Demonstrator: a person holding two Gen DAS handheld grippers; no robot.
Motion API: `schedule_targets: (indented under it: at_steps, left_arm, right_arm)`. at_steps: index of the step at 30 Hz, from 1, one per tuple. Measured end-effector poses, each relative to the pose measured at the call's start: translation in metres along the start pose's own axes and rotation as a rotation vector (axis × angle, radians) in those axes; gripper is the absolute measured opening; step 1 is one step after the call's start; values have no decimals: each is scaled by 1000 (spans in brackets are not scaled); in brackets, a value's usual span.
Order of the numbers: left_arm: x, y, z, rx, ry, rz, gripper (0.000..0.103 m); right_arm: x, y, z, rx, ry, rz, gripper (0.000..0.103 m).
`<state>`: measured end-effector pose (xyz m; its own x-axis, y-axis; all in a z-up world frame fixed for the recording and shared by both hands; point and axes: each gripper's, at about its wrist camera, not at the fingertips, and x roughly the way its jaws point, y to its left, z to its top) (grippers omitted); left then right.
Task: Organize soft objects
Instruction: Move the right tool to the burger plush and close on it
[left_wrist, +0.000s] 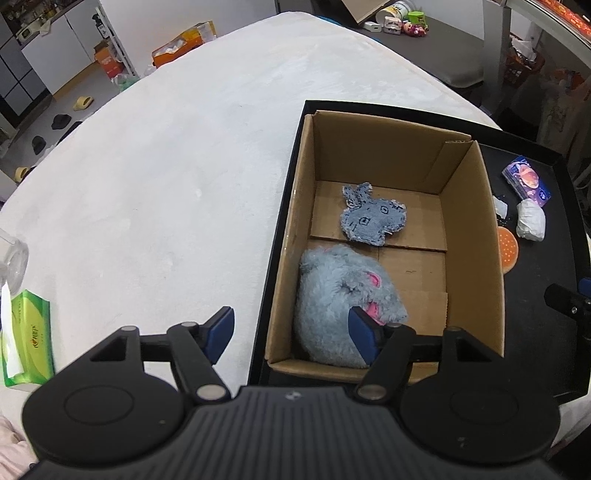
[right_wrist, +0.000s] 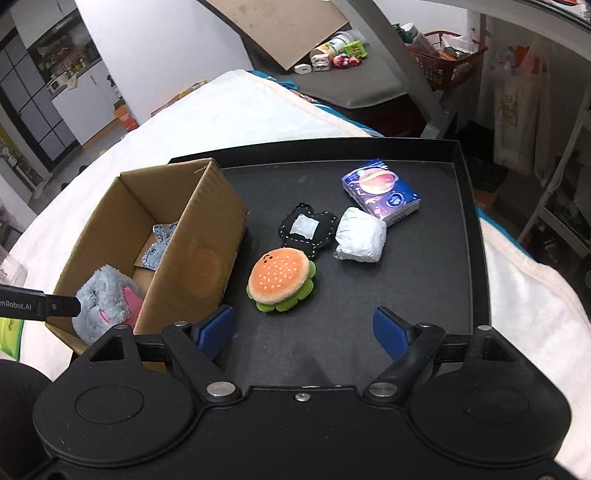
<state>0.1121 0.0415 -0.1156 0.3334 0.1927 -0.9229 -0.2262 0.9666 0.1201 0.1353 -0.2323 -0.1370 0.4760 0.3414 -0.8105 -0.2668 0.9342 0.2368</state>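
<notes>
Brown cardboard box (left_wrist: 469, 229) sits open-topped at the left end of a black shallow tray (right_wrist: 466, 206), on a white fleecy cover (left_wrist: 166, 177). Two soft items lie in the box: a fluffy grey-blue plush with pink ears (left_wrist: 343, 299) in the near corner, and a flat frayed denim bunny-shaped patch (left_wrist: 369, 216) further back on the floor. Left gripper (left_wrist: 291, 332) hangs over the near box edge, jaws spread, right pad close by the plush but nothing pinched. Right gripper (right_wrist: 304, 332) hangs over bare tray, jaws wide, empty. Four items are not yet boxed: an orange-and-green plush burger (right_wrist: 280, 278) nearest the right gripper, a black stitched fabric pouch with a pale window (right_wrist: 306, 230) touching it behind, a white crinkled wrapped bundle (right_wrist: 360, 236) beside that, and a purple printed tissue pack (right_wrist: 380, 190) furthest back. Likely next target is the burger. Risks: it stands close beside the box wall, so a spread finger could clip the cardboard and shove the box; closing too far back may also catch the pouch. Left gripper over the box could block the drop-in path if not pulled clear.
</notes>
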Motion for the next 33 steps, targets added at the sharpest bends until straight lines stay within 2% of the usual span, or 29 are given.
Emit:
schedule_targets:
  at_steps: [12, 23, 26, 33]
  left_arm:
    - [10, -12, 8, 33, 31, 40, 67]
    - [19, -31, 22, 105, 62, 35, 67]
    - [22, -35, 26, 109, 71, 32, 68]
    - [27, -44, 35, 119, 68, 45, 75]
  right_arm:
    - [25, -1, 7, -33, -12, 64, 82]
    - [49, 7, 8, -105, -32, 82, 81]
    - [54, 9, 7, -135, -35, 71, 80]
    - [66, 8, 9, -154, -33, 71, 68]
